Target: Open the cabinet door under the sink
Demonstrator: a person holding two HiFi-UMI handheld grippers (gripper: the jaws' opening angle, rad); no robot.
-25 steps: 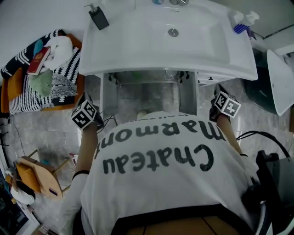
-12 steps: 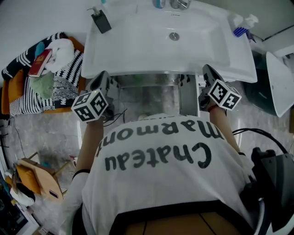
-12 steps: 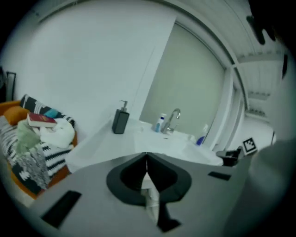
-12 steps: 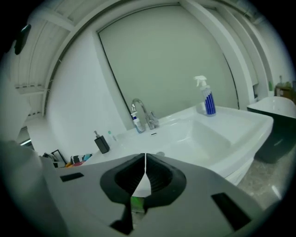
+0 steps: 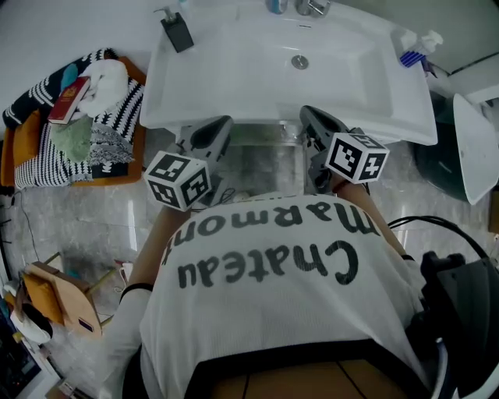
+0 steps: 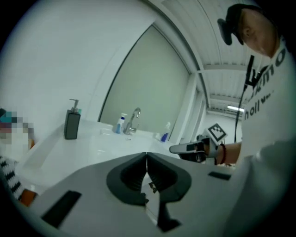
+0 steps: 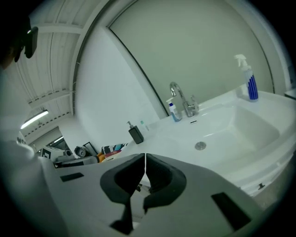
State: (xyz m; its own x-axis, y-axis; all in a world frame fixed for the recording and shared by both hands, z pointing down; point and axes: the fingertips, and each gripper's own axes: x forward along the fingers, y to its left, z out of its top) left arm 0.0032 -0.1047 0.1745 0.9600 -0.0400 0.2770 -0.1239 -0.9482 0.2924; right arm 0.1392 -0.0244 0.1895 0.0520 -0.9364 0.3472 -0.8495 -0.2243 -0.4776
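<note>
Both grippers were up at the front rim of the sink point(image 5: 234, 86), pointing toward it, one on each side. L gripper point(image 5: 224, 122) had its jaws together w/ nothing btw them; its own view point(image 6: 146, 156) showed the pads meeting. R gripper point(image 5: 306, 113) was the same: jaws pressed together, empty point(image 7: 145, 157). Neither seemed to touch the sink.

Cabinet point(image 5: 269, 164) sat right under the sink. Its grey inside showed in the gap btw the 2 grippers, so the front was open there. The doors themselves couldn't be made out, since the grippers & sink rim covered most of that area.

On the sink: soap dispenser point(image 5: 178, 31) at back-left corner, faucet point(image 5: 308, 6) at back centre, spray bottle point(image 5: 413, 47) at back right, drain point(image 5: 299, 61) in the basin.

Left of the sink, a striped cloth pile point(image 5: 101, 132) lay w/ a red book point(image 5: 66, 100) on top. Wooden stool point(image 5: 58, 300) stood lower left. Black cable point(image 5: 437, 227) ran along the right, by the person's shirt point(image 5: 265, 273).
</note>
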